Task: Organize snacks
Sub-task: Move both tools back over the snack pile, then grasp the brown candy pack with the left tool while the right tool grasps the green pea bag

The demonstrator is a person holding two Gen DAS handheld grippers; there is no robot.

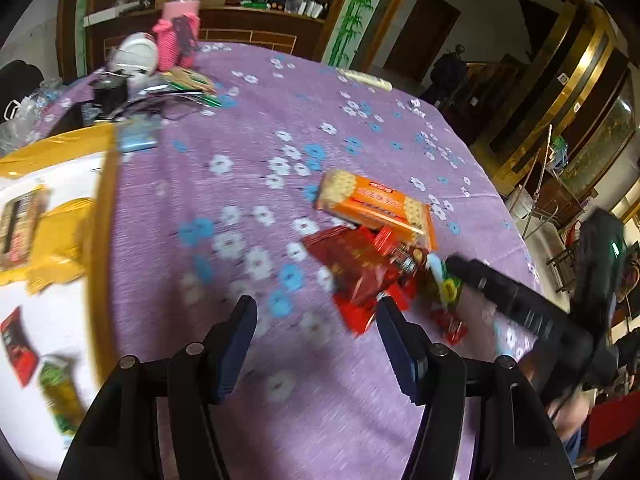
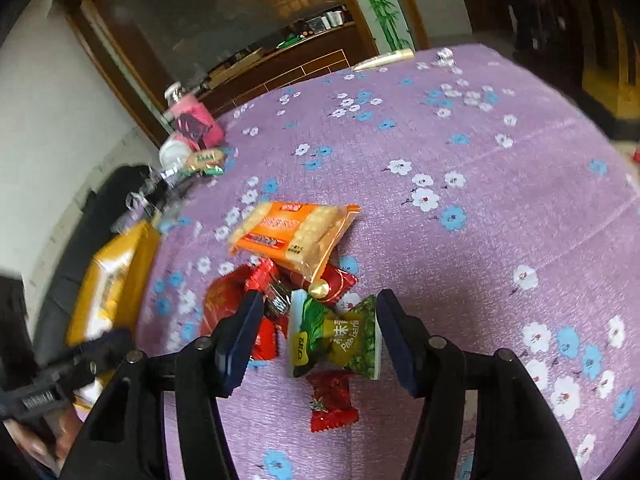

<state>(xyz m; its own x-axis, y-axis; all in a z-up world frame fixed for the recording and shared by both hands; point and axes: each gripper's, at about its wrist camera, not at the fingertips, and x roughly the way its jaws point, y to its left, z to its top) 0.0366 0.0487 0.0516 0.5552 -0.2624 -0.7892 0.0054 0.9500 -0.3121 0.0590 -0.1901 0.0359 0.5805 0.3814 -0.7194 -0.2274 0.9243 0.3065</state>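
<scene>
Right tool (image 2: 316,328) gapes around green pea packet (image 2: 340,340), pads clear, lined up for pickup; left tool (image 1: 316,320) open, empty.

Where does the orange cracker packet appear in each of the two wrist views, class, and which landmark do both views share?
Left wrist view: orange cracker packet right of centre, above the red wrappers.
Right wrist view: it lies just left of centre, beyond the green pea packet.
Shared landmark: the pink bottle at the table's far edge.

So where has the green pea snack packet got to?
In the right wrist view the green pea packet lies on the purple tablecloth between the open right gripper's fingers, just below the orange cracker pack and above a small red candy.
</scene>
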